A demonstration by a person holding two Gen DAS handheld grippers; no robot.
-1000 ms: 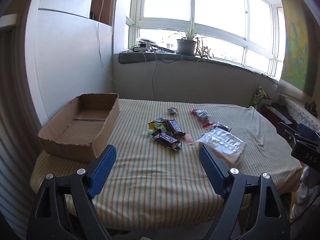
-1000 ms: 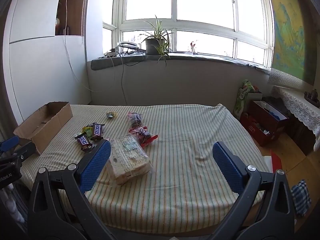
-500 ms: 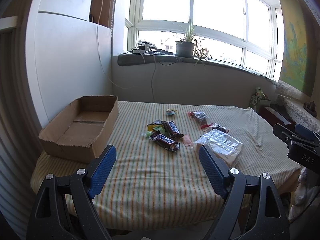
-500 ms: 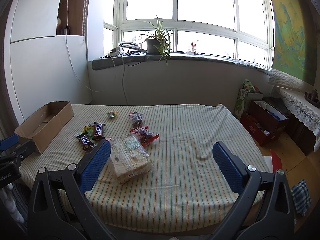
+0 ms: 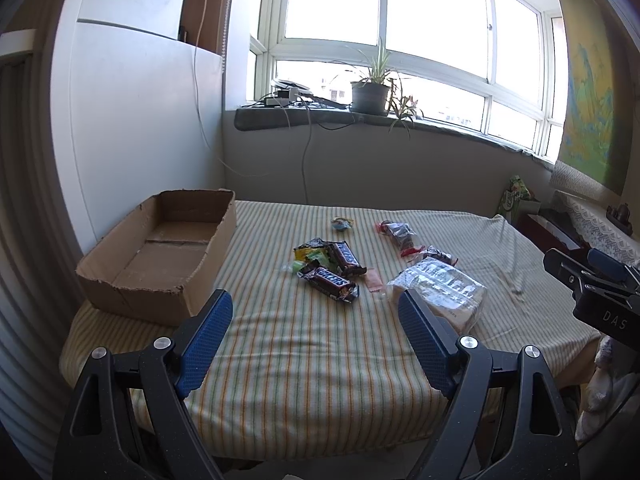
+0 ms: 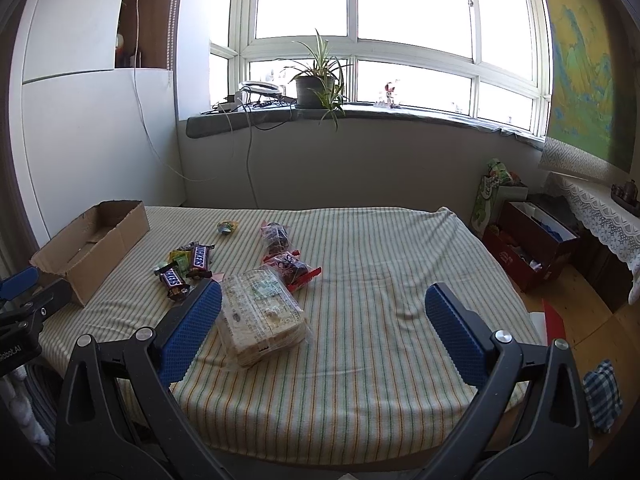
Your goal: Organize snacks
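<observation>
An empty cardboard box [image 5: 160, 256] [image 6: 92, 246] sits at the table's left end. Two Snickers bars [image 5: 330, 278] [image 6: 188, 266] lie over green and yellow wrappers mid-table. A clear pack of biscuits [image 5: 440, 292] [image 6: 260, 318] lies to their right. Two red-trimmed bags of dark sweets [image 5: 400, 236] [image 6: 290, 266] and a small round sweet [image 5: 342, 224] [image 6: 227, 227] lie farther back. My left gripper [image 5: 312, 320] hangs open over the front edge, short of the snacks. My right gripper [image 6: 320, 308] is open too, its left finger beside the biscuit pack, holding nothing.
The table has a striped cloth [image 6: 380, 260]. A windowsill with a potted plant [image 6: 316, 80] and cables runs behind it. Red boxes [image 6: 528, 244] and a lace-covered shelf stand on the floor to the right. A white wall panel flanks the box.
Both views have drawn back and risen slightly, so the snacks sit a little farther from the fingers. Nothing on the table has moved, and both grippers stayed open.
</observation>
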